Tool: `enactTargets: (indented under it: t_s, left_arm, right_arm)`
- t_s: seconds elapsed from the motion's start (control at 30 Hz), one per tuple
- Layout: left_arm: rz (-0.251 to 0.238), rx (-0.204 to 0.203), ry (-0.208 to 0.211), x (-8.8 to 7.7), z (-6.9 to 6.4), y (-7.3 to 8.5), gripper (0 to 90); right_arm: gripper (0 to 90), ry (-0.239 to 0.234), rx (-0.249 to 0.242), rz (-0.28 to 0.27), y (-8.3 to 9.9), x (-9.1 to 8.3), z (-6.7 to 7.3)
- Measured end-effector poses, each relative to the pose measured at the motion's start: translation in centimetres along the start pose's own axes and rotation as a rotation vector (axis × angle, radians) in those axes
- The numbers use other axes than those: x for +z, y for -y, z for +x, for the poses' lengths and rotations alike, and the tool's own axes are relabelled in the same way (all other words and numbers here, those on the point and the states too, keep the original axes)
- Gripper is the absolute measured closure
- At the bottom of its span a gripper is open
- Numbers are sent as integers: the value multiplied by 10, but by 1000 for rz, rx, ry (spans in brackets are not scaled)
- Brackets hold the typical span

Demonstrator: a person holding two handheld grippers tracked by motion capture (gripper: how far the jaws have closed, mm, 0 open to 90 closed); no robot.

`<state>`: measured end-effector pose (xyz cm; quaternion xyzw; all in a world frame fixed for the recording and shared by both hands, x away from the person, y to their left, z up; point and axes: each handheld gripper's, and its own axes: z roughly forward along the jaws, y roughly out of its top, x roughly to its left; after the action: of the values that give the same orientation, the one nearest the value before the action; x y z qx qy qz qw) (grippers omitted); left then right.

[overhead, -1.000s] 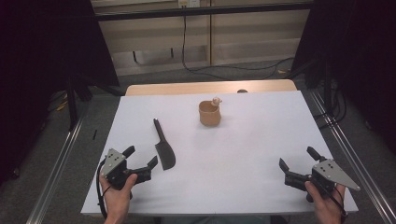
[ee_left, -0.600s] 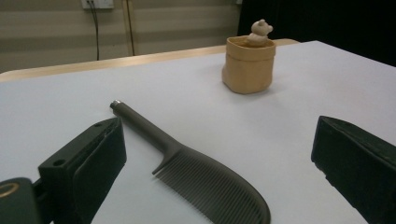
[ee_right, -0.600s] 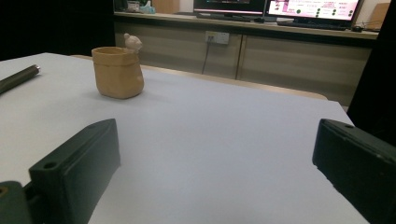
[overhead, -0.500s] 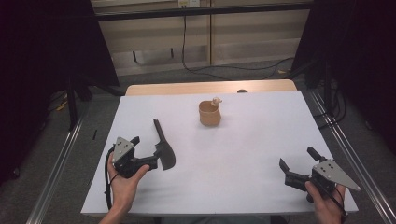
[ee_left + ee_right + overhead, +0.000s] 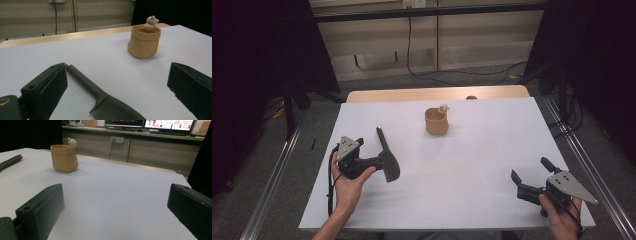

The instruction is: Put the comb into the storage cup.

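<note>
Left gripper view: dark grey plastic comb flat on white table, between wide-spread jaws of left gripper, handle running away toward tan fabric pot. Nearer by far than right gripper, also wide apart, idle at near-right corner.

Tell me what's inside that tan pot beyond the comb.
A small pale figurine sits at the tan pot's rim, poking above it. The pot's walls hide the rest of its interior in all views, so anything lower down cannot be seen.
</note>
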<state>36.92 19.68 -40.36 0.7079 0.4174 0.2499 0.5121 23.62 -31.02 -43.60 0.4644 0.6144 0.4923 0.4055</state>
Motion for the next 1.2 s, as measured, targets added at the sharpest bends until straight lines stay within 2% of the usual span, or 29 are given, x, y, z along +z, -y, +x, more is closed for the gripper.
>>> enactTargets:
  t_s: [0.1, 0.23, 0.33, 0.37, 0.5, 0.6, 0.63, 0.7, 0.8, 0.83, 0.87, 1.0, 1.2]
  left_arm:
    - [15, -23, -20, 13, 7, -1, 33]
    - [23, -10, -45, 18, 11, -4, 33]
    - [20, -24, -51, 20, 14, -8, 36]
    - [37, -22, -67, 22, 16, -11, 35]
    - [62, -18, -79, 28, 18, -16, 33]
    - [56, -26, -75, 30, 19, -17, 46]
    - [77, -27, -79, 33, 20, -20, 46]
    - [102, -58, -67, 37, 21, -23, 45]
    - [116, -64, -72, 40, 22, -26, 46]
    - [150, -86, -72, 43, 23, -30, 47]
    - [156, -105, -68, 45, 22, -32, 50]
    - [181, -93, -78, 49, 24, -37, 60]
    - [247, -119, -71, 61, 31, -35, 56]
  right_arm:
    - [2, -5, -1, -3, 0, 0, 0]
    - [2, -8, -4, -3, 0, 0, 0]
    - [1, -5, -4, -1, 0, 1, 0]
    - [1, -5, -5, -1, 0, 1, 0]
    - [1, -4, -5, 1, 0, 1, 0]
    - [1, -5, -4, 0, 0, 1, 1]
    - [0, -10, -5, -5, 0, 0, 1]
    - [0, -14, -6, -4, 0, 0, 1]
    - [0, -15, -8, -4, 0, 0, 1]
    - [0, -16, -6, -4, 0, 0, 1]
    - [0, -16, -7, -2, 0, 0, 1]
    - [0, -21, -8, 0, 0, 1, 2]
    - [0, -20, -13, 6, 0, 1, 1]
